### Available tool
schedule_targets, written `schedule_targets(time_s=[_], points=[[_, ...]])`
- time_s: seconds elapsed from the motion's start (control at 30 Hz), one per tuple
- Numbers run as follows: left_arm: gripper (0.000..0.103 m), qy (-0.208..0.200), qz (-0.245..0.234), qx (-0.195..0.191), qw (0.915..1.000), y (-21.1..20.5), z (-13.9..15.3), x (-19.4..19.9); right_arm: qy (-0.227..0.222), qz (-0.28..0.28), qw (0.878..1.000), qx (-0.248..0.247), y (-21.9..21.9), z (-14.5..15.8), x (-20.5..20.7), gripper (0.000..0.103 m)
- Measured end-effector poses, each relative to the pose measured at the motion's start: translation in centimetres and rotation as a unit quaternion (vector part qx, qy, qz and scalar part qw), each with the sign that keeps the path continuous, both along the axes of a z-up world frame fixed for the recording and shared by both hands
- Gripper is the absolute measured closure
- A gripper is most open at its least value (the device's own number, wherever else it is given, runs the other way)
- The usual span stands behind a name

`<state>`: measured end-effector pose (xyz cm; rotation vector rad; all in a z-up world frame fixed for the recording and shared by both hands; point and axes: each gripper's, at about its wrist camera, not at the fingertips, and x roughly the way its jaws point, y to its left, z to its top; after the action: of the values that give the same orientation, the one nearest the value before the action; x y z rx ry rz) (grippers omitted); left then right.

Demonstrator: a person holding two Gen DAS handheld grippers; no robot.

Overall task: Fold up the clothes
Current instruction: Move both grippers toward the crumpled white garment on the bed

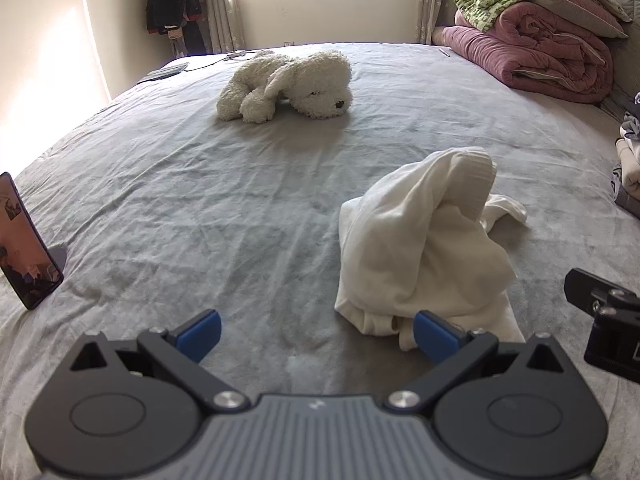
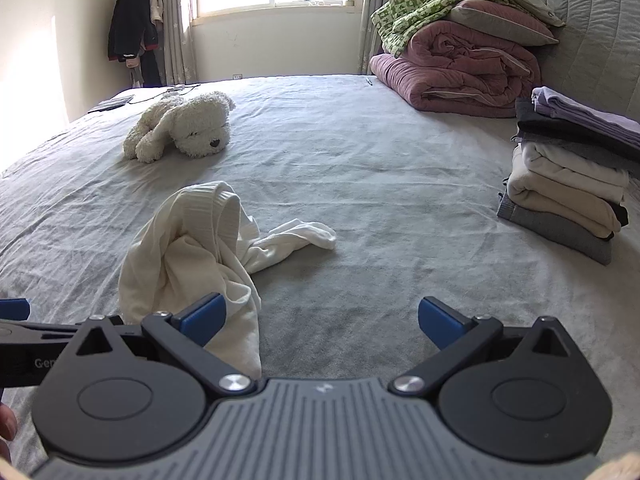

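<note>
A big bed [image 2: 380, 152] with a gray wrinkly sheet holds everything. A white crumpled garment [image 2: 192, 248] lies near the front edge. A white toy dog [image 2: 184, 126] rests toward the far edge. Folded clothes [image 2: 568, 176] are stacked by the right edge, and rolled blankets [image 2: 460, 64] sit in the far right corner.

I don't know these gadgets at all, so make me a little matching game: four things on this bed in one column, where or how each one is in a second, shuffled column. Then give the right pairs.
Things
1. white garment
2. plush dog
3. stack of folded clothes
4. phone

Place or state
A. propped upright at the bed's left edge
B. piled neatly on the right, near the headboard
C. crumpled in a heap just ahead of both open grippers
D. lying on its belly at the far side, toward the window

Pairs: 1-C, 2-D, 3-B, 4-A
</note>
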<state>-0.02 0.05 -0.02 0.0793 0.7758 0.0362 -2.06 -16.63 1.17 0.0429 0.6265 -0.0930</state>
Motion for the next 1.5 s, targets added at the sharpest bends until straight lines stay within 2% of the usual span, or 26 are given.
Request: schedule_targets(time_s=[0.2, 0.27, 0.4, 0.67, 1.13, 1.5], points=[[0.000, 0.018, 0.006, -0.012, 0.9997, 1.5, -0.4, 0.4, 0.021, 0.004, 1.000, 0.005, 0.3, -0.7, 1.0, 0.000], [0.000, 0.031, 0.010, -0.001, 0.9995, 1.6, -0.8, 1.2, 0.028, 0.005, 1.000, 0.007, 0.4, -1.0, 1.3, 0.000], [0.000, 0.030, 0.019, 0.006, 0.9994, 2.2, -1.2, 1.6, 0.042, 0.007, 0.999, 0.010, 0.6, -1.5, 2.0, 0.000], [0.000, 0.043, 0.030, -0.008, 0.9986, 3.4, -1.8, 2.1, 0.063, 0.016, 0.998, 0.005, 1.1, -2.3, 3.1, 0.000], [0.000, 0.072, 0.035, -0.013, 0.9967, 4.2, -3.9, 3.3, 0.142, 0.020, 0.990, 0.000, 1.2, -5.6, 4.3, 0.000], [0.000, 0.082, 0.026, -0.003, 0.9963, 3.6, -4.8, 4.2, 0.153, 0.038, 0.988, 0.003, 1.1, -6.5, 4.8, 0.000]])
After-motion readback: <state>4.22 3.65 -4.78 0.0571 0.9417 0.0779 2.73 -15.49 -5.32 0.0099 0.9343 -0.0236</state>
